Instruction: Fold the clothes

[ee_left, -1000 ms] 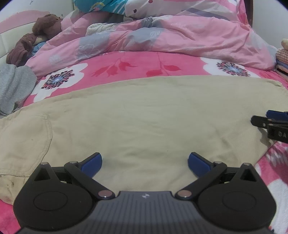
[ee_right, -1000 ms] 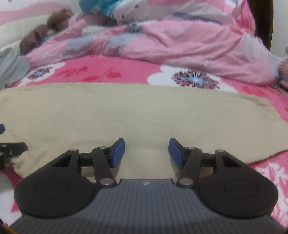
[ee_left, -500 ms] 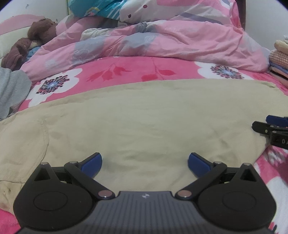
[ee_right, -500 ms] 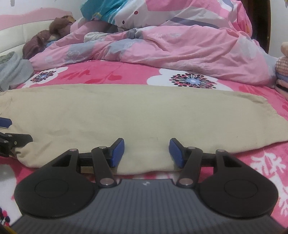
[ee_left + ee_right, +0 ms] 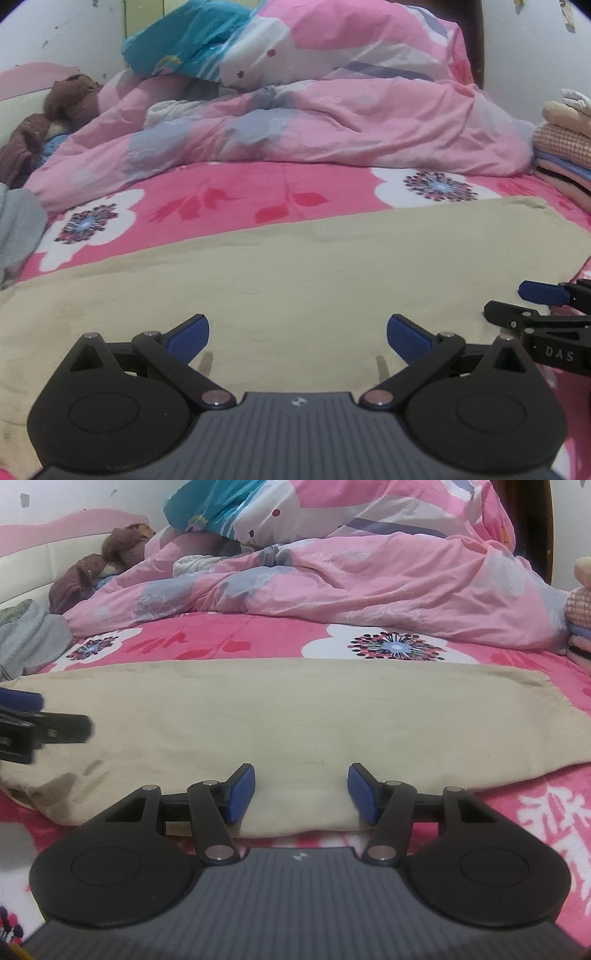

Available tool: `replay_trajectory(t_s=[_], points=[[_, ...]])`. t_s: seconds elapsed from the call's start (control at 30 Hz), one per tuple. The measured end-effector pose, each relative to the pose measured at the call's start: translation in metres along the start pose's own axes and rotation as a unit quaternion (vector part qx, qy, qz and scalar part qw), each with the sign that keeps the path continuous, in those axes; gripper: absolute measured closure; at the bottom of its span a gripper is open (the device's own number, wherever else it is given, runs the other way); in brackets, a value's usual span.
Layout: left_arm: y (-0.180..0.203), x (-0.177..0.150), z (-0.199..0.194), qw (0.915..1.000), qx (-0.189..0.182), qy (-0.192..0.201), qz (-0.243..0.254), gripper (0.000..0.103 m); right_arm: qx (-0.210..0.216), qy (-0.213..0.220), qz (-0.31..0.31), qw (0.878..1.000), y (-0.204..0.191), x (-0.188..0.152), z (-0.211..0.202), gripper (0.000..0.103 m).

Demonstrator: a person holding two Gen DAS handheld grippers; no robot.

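- Since the beige garment is laid flat across the pink floral bed, its long axis is seen to run left to right, crosswise to both grippers, which are pointed toward the far side of the bed.
- The garment's near edge is met differently by the two: the left gripper is held over the cloth, with beige fabric seen between and beyond its jaws, while the right gripper is placed right at the near hem, with the bed sheet showing just below the cloth's edge.
- The right-hand portion of the garment is judged nearer the right gripper, and the left-hand portion nearer the left gripper; the two are set side by side along the near edge, near each other.
- The left gripper's jaws are spread wide and nothing is held; whether the cloth is touched by the blue pads cannot be told.
- The right gripper's jaws are parted less widely, and nothing is clamped; the pads are seen flanking the hem, contact unclear.
- A fold away from the near edge is judged to be the likely coming move, for which the hem must first be pinched by both.
- A pink quilt is heaped beyond, and folded clothes are stacked at the right.
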State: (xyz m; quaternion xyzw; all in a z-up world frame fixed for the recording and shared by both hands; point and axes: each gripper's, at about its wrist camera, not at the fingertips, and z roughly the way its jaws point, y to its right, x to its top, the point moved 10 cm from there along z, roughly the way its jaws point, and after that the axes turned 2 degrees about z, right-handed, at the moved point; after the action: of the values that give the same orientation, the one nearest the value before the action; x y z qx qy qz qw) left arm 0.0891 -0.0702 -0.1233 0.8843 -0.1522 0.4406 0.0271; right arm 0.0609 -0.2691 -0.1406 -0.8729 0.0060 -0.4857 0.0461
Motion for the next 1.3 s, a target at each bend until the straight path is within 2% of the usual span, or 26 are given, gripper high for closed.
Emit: replay_trajectory(t_s=[0.17, 0.9, 1.1, 1.2, 1.3], points=[[0.004, -0.016, 0.020, 0.9999, -0.006, -0.012, -0.004, 0.000, 0.005, 0.001, 0.006, 1.000, 0.001, 0.000, 0.000, 0.047], [0.007, -0.022, 0.024, 1.0000, -0.002, -0.008, 0.000, 0.000, 0.007, 0.002, 0.009, 1.000, 0.001, -0.001, -0.002, 0.046], [0.006, -0.023, 0.024, 1.0000, -0.004, -0.007, -0.002, 0.000, 0.006, 0.001, 0.009, 1.000, 0.002, -0.011, -0.024, 0.045], [0.006, -0.023, 0.024, 1.0000, -0.005, -0.006, -0.003, 0.000, 0.019, -0.008, 0.043, 0.999, 0.009, -0.023, -0.044, 0.041], [0.005, -0.023, 0.024, 1.0000, -0.006, -0.005, -0.004, 0.000, 0.031, 0.004, 0.093, 0.995, 0.029, -0.024, -0.066, 0.041]])
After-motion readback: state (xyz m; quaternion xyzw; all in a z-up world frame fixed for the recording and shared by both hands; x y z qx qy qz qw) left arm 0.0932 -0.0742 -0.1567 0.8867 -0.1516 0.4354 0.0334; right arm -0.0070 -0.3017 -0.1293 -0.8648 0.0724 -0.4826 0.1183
